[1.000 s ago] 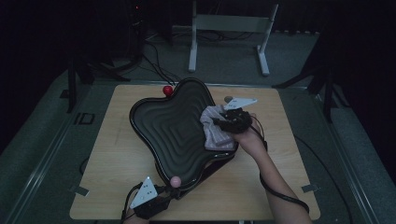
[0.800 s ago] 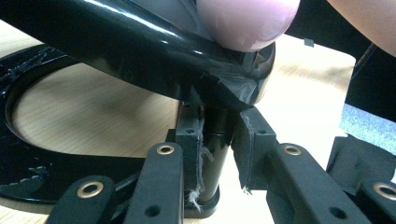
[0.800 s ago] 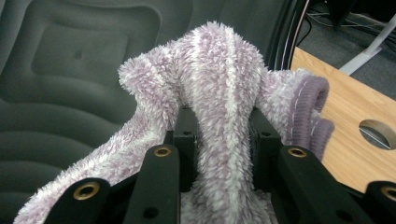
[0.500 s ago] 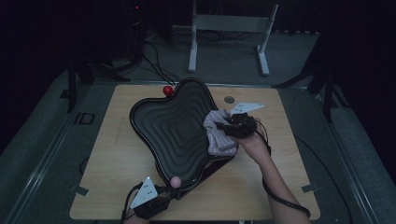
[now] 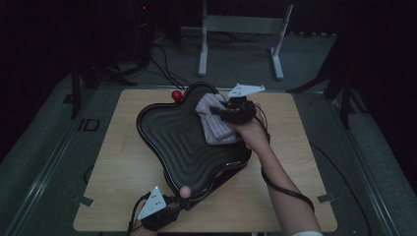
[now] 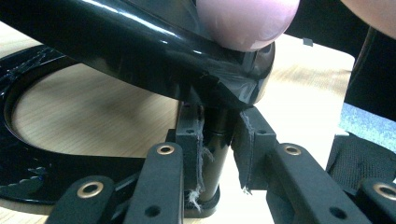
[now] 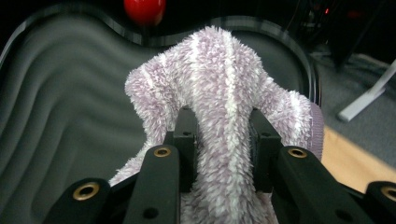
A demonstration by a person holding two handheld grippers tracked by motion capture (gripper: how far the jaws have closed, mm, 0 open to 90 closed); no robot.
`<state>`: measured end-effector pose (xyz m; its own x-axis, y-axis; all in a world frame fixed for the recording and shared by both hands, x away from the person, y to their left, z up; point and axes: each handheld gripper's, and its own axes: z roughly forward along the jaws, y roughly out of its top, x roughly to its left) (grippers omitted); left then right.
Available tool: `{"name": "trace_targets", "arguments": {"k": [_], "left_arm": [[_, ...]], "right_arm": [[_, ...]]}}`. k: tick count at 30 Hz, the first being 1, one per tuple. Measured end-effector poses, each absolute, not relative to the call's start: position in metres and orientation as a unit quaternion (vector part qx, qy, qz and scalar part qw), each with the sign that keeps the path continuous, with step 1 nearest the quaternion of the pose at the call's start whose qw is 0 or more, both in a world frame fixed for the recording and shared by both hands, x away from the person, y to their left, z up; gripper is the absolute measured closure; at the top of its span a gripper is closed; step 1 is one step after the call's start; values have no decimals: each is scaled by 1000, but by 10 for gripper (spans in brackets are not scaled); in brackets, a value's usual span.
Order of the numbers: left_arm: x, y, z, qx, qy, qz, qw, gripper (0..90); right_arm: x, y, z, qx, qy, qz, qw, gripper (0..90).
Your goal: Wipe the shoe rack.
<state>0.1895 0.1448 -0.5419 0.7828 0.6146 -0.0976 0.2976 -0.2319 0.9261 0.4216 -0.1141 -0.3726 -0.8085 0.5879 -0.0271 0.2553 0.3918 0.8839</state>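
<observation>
A black wavy-shaped tray (image 5: 172,132) stands tilted on a black post (image 6: 215,163) over the wooden table (image 5: 123,167). My left gripper (image 5: 183,202) at the near edge is shut on that post, just under the tray's glossy rim (image 6: 116,46); in the left gripper view my left gripper (image 6: 217,122) has both pads against it. My right gripper (image 5: 220,112) is shut on a fluffy lilac-and-white cloth (image 5: 216,129) that lies against the tray's far right part. The cloth (image 7: 219,60) bulges up between the jaws of my right gripper (image 7: 222,126), over the ribbed tray surface (image 7: 56,93).
A red ball (image 5: 175,95) sits at the tray's far rim. A pink rounded knob (image 5: 184,191) rests at its near rim. A black ring base (image 6: 18,158) lies on the table under the tray. A white metal stand (image 5: 241,29) is on the floor beyond.
My right gripper has carried the cloth across the tray toward its far rim and a little higher. The left gripper and the tray have stayed put.
</observation>
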Motion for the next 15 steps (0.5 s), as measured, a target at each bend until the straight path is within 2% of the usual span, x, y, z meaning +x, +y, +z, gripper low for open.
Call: {"name": "trace_targets", "arguments": {"k": [7, 15], "left_arm": [[190, 146, -542, 772, 295, 145, 545, 738], [190, 146, -542, 771, 294, 144, 546, 738]], "right_arm": [[445, -85, -353, 259, 813, 491, 179, 702], [461, -60, -366, 264, 828, 464, 171, 698]]}}
